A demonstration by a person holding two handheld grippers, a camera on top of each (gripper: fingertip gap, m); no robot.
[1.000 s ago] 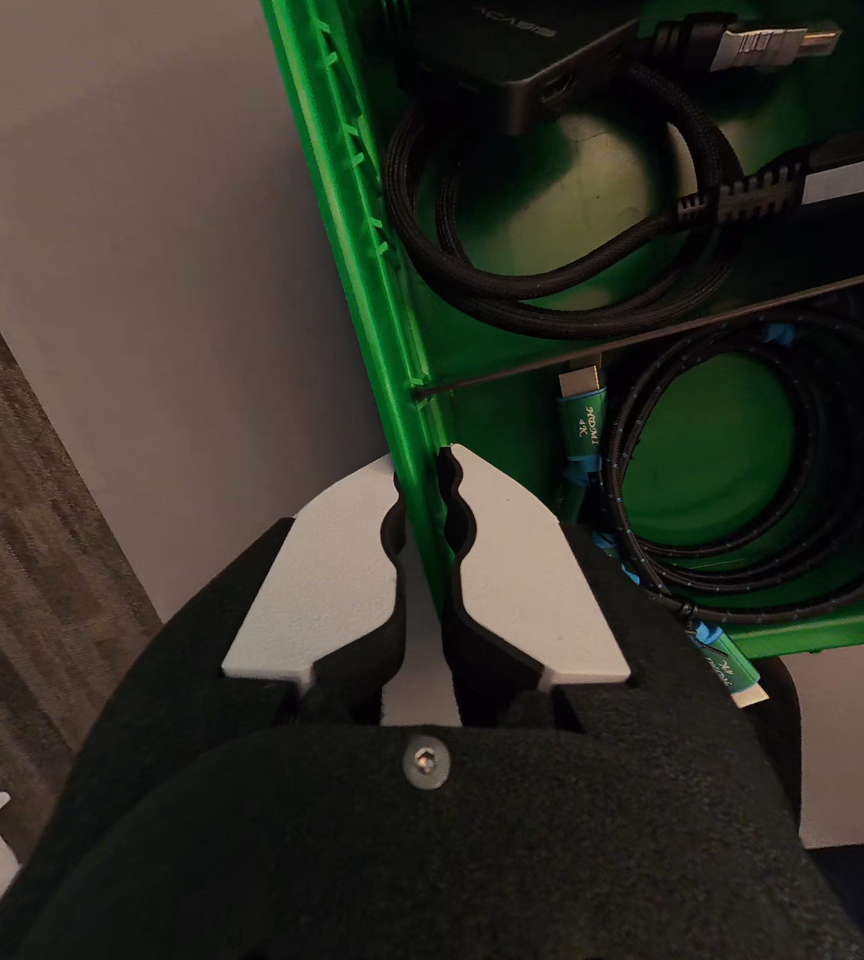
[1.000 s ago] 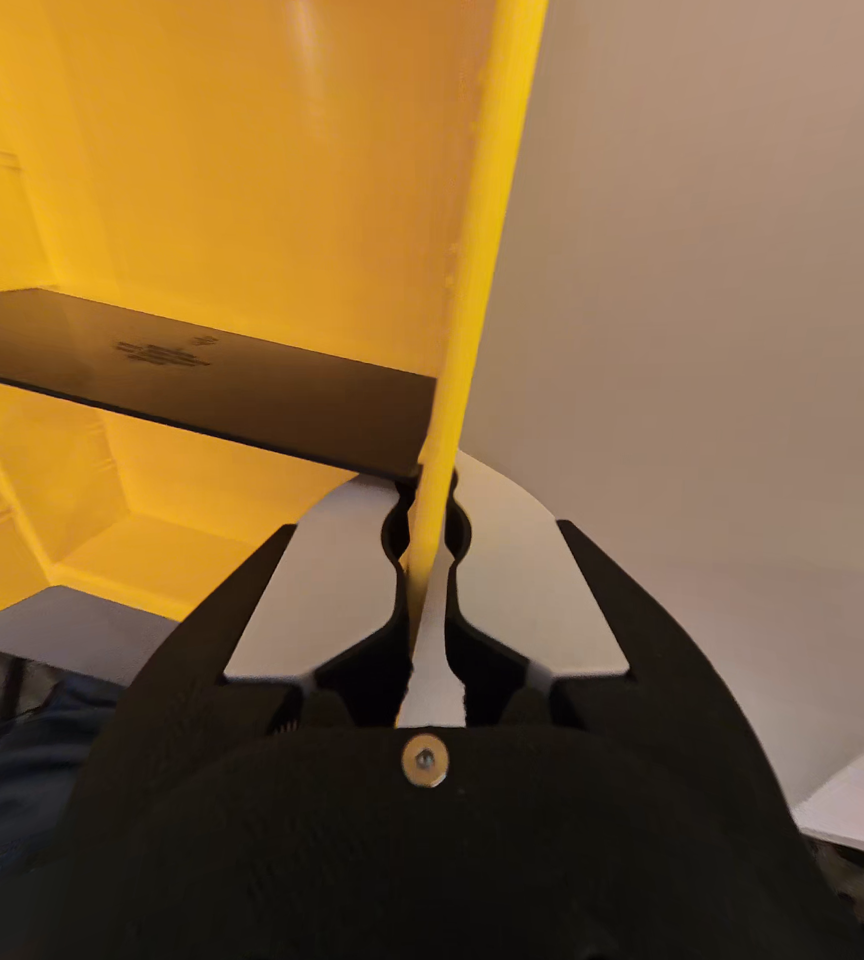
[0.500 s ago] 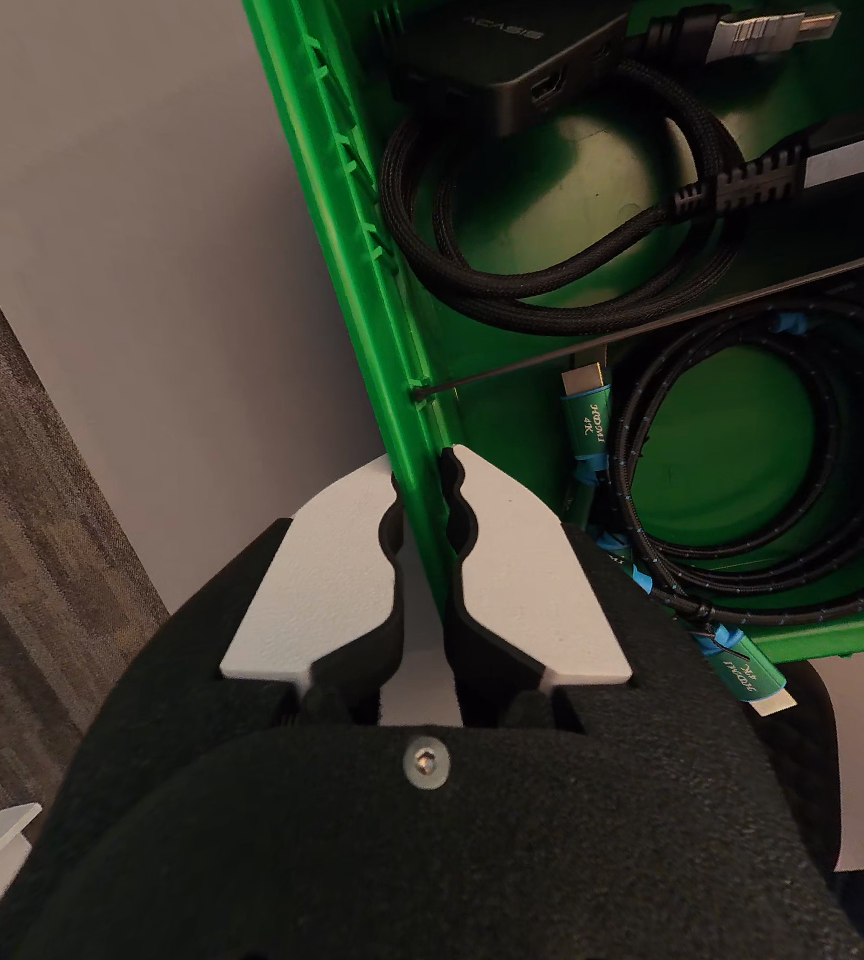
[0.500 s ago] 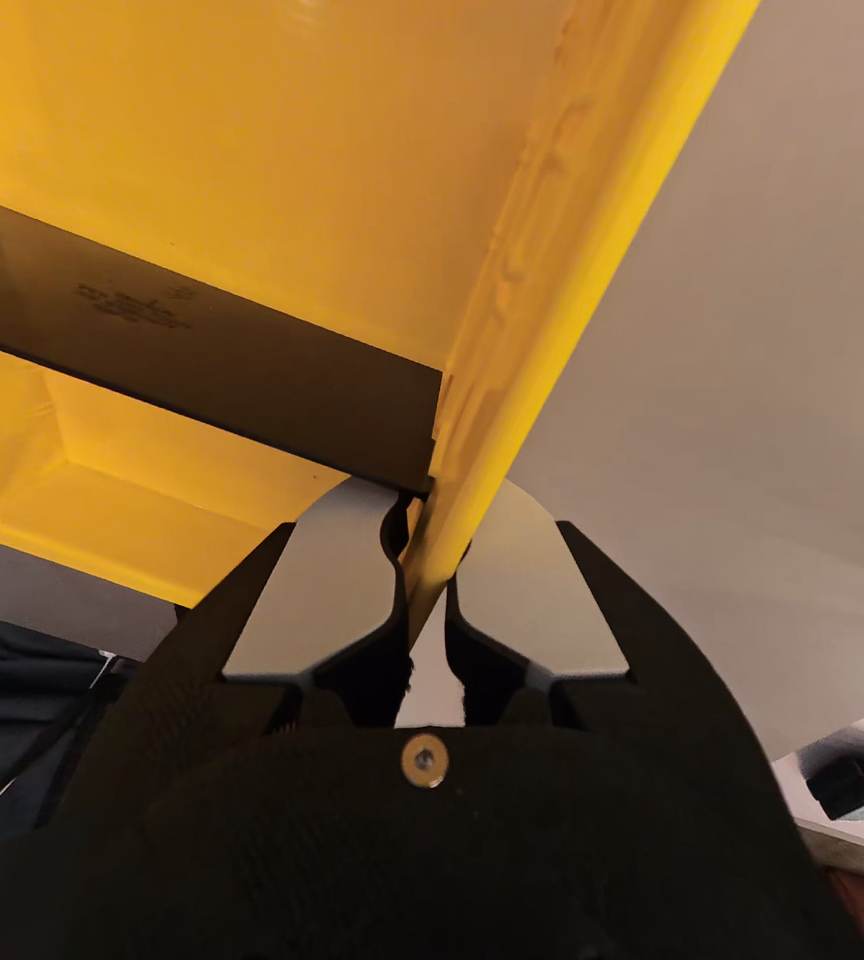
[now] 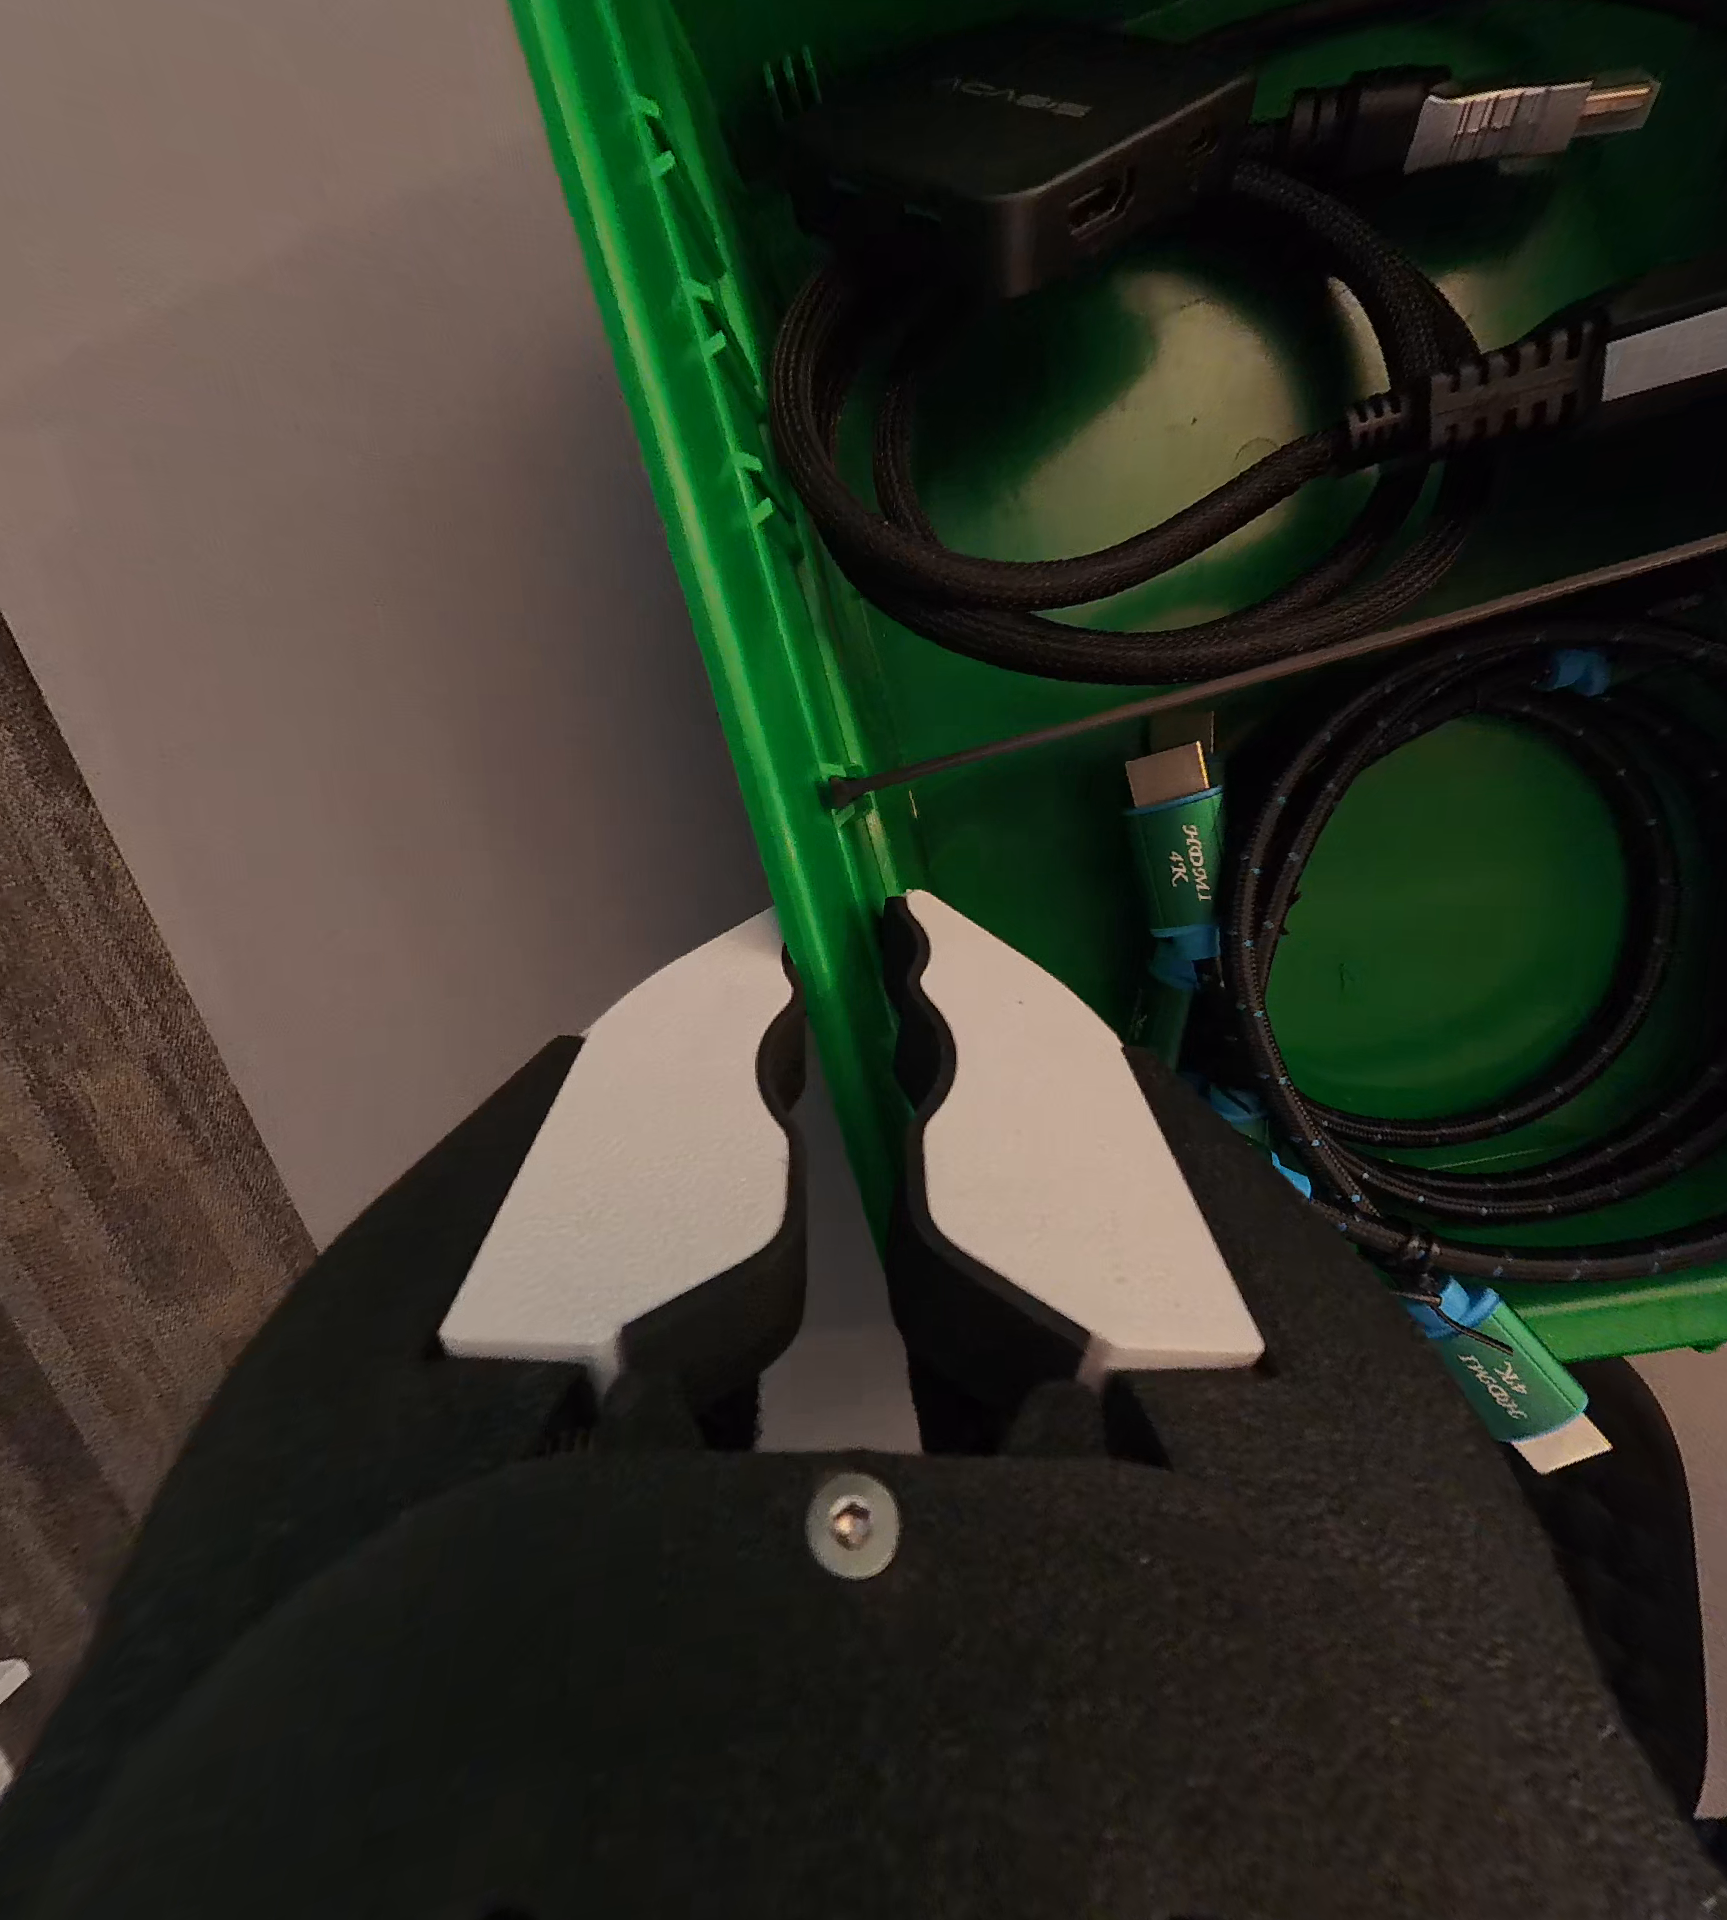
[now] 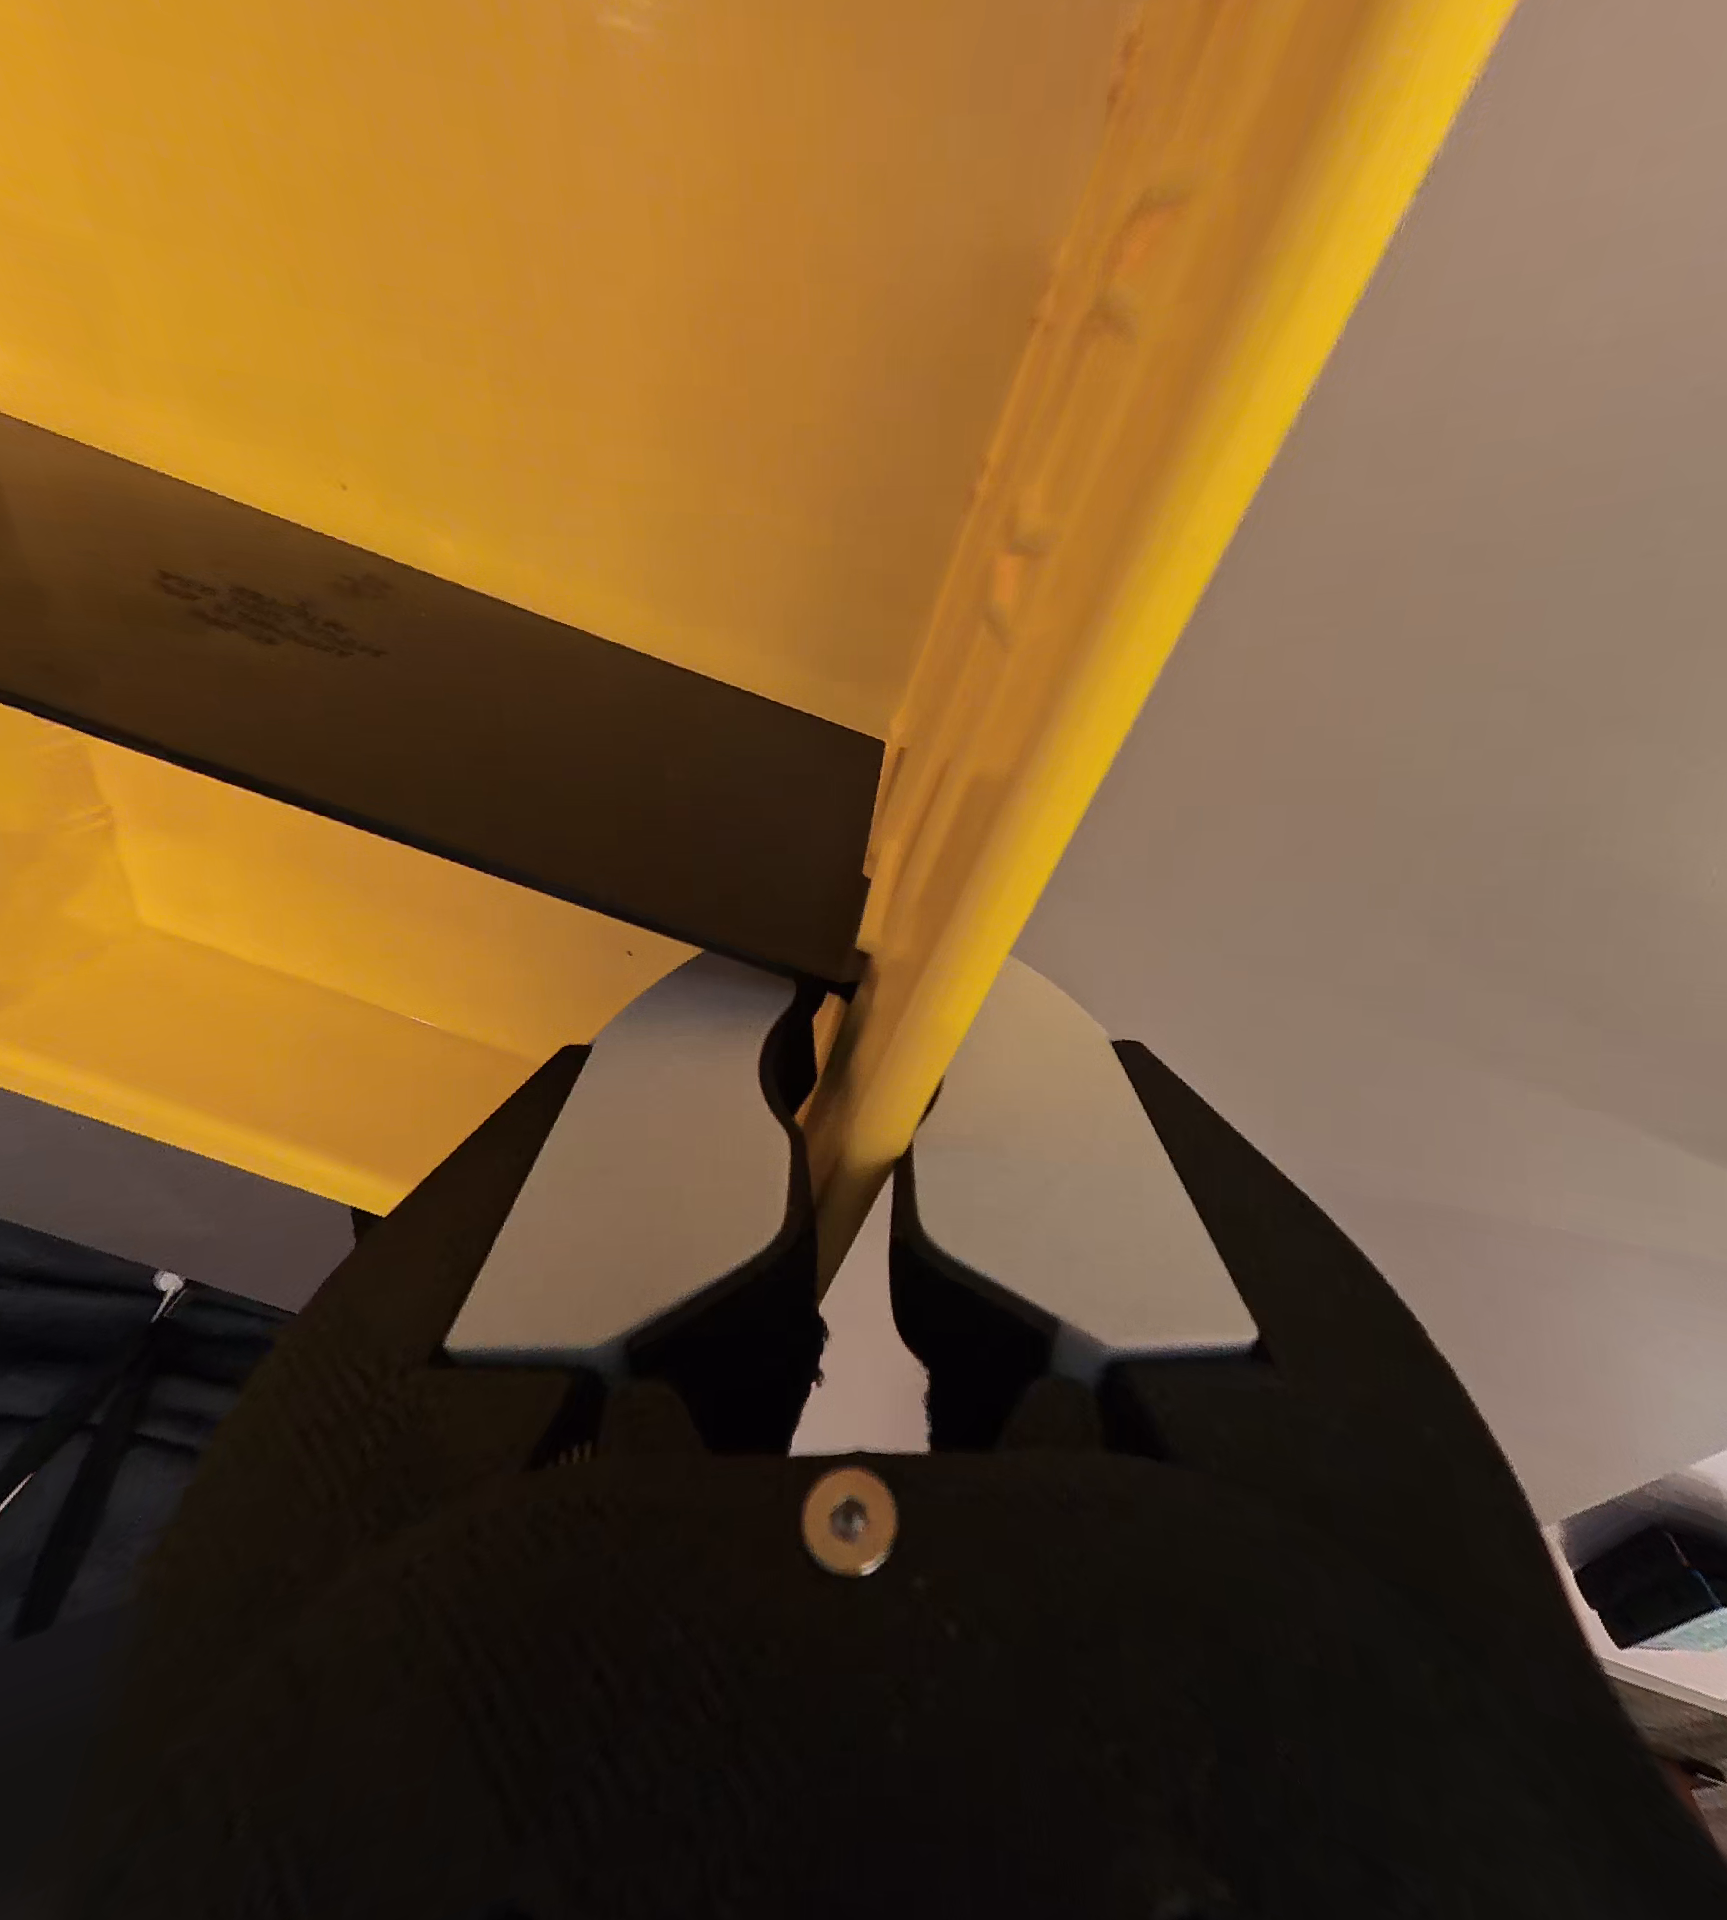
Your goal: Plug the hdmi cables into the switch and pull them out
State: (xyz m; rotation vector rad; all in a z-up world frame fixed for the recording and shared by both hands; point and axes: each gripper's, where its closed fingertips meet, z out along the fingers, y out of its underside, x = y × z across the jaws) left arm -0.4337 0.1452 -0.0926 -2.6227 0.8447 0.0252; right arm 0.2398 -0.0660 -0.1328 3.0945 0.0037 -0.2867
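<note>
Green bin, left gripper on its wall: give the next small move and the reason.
Probably set the green bin down level and open the left gripper. Its fingers straddle the bin's side wall, and a green HDMI plug hangs over the bin's near edge, so the cables and the black switch inside are not yet reachable.

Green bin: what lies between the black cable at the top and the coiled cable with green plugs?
A thin black divider crosses the green bin between the black cable and the coiled cable, seen in the left wrist view.
</note>
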